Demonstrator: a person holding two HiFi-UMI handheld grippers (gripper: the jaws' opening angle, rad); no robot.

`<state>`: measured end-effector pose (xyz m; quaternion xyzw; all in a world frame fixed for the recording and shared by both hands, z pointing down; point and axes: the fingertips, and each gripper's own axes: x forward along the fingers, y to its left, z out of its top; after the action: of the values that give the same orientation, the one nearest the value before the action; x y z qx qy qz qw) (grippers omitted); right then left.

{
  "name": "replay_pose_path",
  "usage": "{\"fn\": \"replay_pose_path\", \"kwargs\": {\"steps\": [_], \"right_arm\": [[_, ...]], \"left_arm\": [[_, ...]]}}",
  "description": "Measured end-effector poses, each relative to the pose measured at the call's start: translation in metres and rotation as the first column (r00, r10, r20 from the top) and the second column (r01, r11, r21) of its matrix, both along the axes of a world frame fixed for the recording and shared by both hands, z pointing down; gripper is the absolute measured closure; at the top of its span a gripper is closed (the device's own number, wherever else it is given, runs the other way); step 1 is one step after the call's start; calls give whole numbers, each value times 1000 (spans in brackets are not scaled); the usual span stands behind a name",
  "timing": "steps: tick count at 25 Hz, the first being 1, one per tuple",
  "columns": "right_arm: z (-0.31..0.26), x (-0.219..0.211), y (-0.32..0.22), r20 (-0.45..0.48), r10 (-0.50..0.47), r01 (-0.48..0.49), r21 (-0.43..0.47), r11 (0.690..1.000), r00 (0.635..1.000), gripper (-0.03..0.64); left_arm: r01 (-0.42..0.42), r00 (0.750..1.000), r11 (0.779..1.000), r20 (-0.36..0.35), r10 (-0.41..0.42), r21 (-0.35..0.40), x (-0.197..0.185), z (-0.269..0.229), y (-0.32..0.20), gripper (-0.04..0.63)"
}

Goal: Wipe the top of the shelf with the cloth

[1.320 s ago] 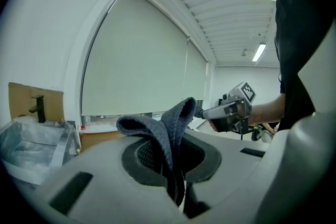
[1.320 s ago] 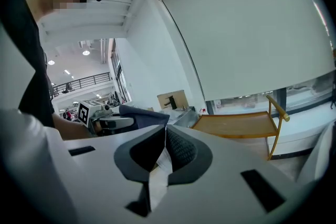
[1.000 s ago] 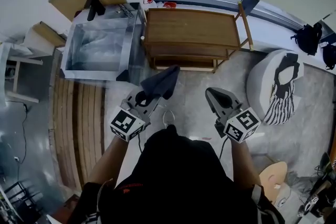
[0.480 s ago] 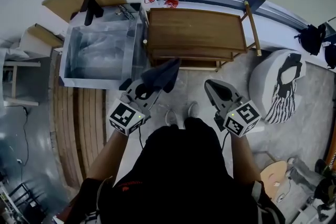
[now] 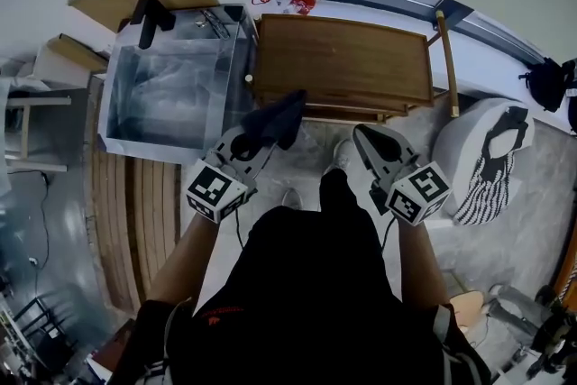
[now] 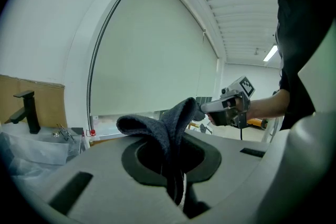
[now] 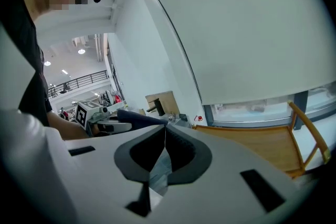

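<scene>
The left gripper (image 6: 176, 178) has its jaws clamped together on the cloth (image 6: 167, 122), a dark grey knitted piece pinched low down near one edge. The rest of the cloth stands up and flops forward past the fingertips in loose folds. In the head view this gripper (image 5: 255, 146) is held in front of the person's body, and the cloth (image 5: 279, 122) reaches toward the front edge of the shelf (image 5: 343, 59). From above it overlaps that edge, but the cloth seems to hang in the air, not to lie on the wood.

The right gripper (image 7: 164, 136) has its jaws together with nothing between them. It is held level with the left one, well apart from it, and points toward the right half of the shelf (image 7: 252, 145).

The shelf is a low wooden unit against the wall under a window, with a rail on its right side. Its top board looks bare, with no cloth on it. A clear box (image 5: 171, 90) stands just beside it on the left, and a pale cushion (image 5: 478, 149) lies to the right.

As a judgement, the cloth is gripped and carried close, but wiping has not begun. What is left is to lower the cloth flat onto the top board and drag it across the whole surface
</scene>
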<state>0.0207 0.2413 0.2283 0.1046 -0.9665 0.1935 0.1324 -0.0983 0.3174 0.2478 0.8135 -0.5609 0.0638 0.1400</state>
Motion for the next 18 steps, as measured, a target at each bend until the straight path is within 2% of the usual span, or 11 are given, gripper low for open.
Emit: {"fn": "replay_pose_path", "kwargs": {"steps": [9,14,18], "right_arm": [[14,-7,-99,-16,-97,96,-47,994,995,611],[18,-4,-151,-8,-148,147,-67,987,989,611],[27,-2,-188,-10,-162,161,-90,983,987,611]], "left_arm": [[124,992,990,12,-124,-64,-15,16,-91,558],[203,979,974,46,-199,-96,-22,22,-139,558],[264,964,953,64,-257,-146,-34,38,-168,558]]}}
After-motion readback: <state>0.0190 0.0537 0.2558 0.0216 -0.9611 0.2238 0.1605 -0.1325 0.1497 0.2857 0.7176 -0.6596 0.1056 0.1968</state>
